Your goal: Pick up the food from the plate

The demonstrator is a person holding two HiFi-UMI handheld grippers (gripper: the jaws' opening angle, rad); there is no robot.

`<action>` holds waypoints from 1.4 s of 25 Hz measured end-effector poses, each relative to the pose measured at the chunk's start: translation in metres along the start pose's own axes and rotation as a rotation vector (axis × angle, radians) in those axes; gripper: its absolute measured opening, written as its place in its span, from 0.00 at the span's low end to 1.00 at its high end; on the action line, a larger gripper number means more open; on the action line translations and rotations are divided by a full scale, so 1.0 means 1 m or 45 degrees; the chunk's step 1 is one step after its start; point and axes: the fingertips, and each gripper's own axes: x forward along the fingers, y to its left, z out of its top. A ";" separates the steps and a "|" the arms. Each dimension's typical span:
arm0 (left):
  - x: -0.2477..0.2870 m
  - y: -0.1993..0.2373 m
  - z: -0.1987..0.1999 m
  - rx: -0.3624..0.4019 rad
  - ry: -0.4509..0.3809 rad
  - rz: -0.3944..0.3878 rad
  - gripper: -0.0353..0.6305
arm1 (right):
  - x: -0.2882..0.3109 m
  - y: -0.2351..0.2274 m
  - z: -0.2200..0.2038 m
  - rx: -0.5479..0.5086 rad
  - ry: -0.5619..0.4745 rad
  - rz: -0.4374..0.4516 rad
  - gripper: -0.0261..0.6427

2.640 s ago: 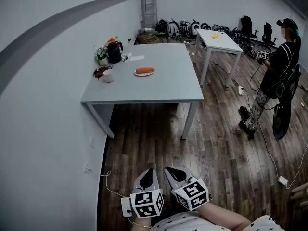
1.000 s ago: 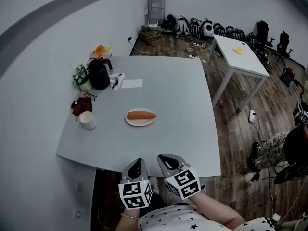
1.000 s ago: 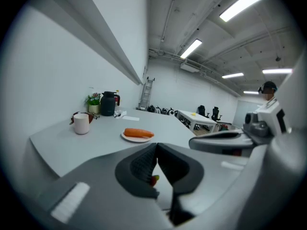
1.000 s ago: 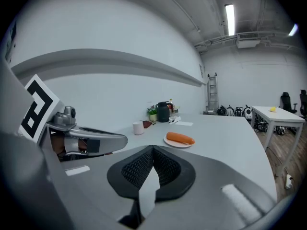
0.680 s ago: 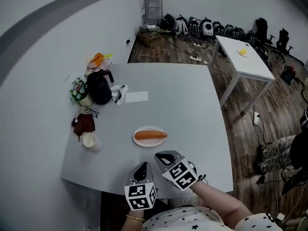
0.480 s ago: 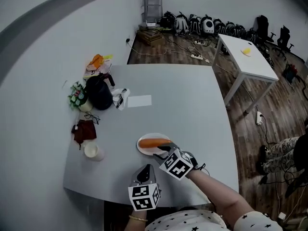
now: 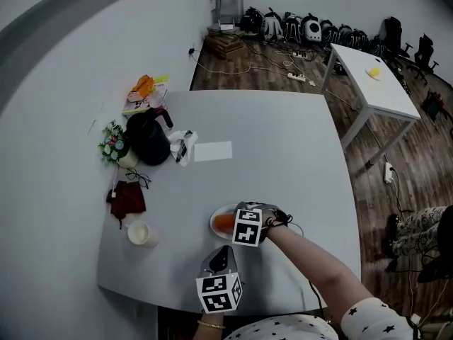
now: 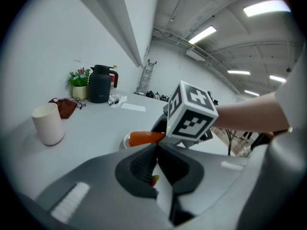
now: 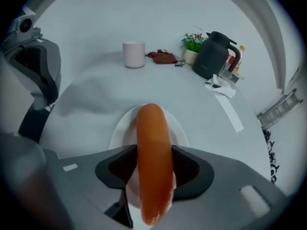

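An orange sausage [image 7: 223, 223] [image 9: 153, 147] lies on a small white plate [image 7: 213, 225] [image 9: 119, 128] near the front of the grey table [image 7: 283, 154]. My right gripper [image 7: 236, 220] [image 9: 153, 174] is down over the plate. Its jaws are opening and straddle the sausage, one on each side. The marker cube hides most of the sausage in the head view. My left gripper [image 7: 220, 259] [image 8: 156, 152] hovers at the table's front edge, shut and empty, pointing at the sausage [image 8: 144, 138].
A white cup [image 7: 141, 233] stands left of the plate. A dark red cloth [image 7: 126, 197], a black kettle [image 7: 147, 139], a small plant [image 7: 112, 144] and a paper slip [image 7: 213, 151] lie further back. A white table [image 7: 368, 73] stands at far right.
My right gripper has reached forward from near my body to the plate and now spans the sausage. The head view has moved closer over the table. The left gripper stayed low at the front.
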 end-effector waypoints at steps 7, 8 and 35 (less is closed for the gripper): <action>-0.001 -0.005 -0.003 0.004 0.002 0.005 0.06 | 0.000 0.002 0.002 -0.002 -0.017 0.054 0.35; -0.001 -0.005 -0.002 0.006 -0.002 0.006 0.06 | 0.000 0.002 0.001 0.002 -0.017 0.039 0.34; -0.062 -0.045 0.012 0.074 -0.167 -0.028 0.06 | -0.186 0.092 -0.018 1.125 -1.055 -0.281 0.35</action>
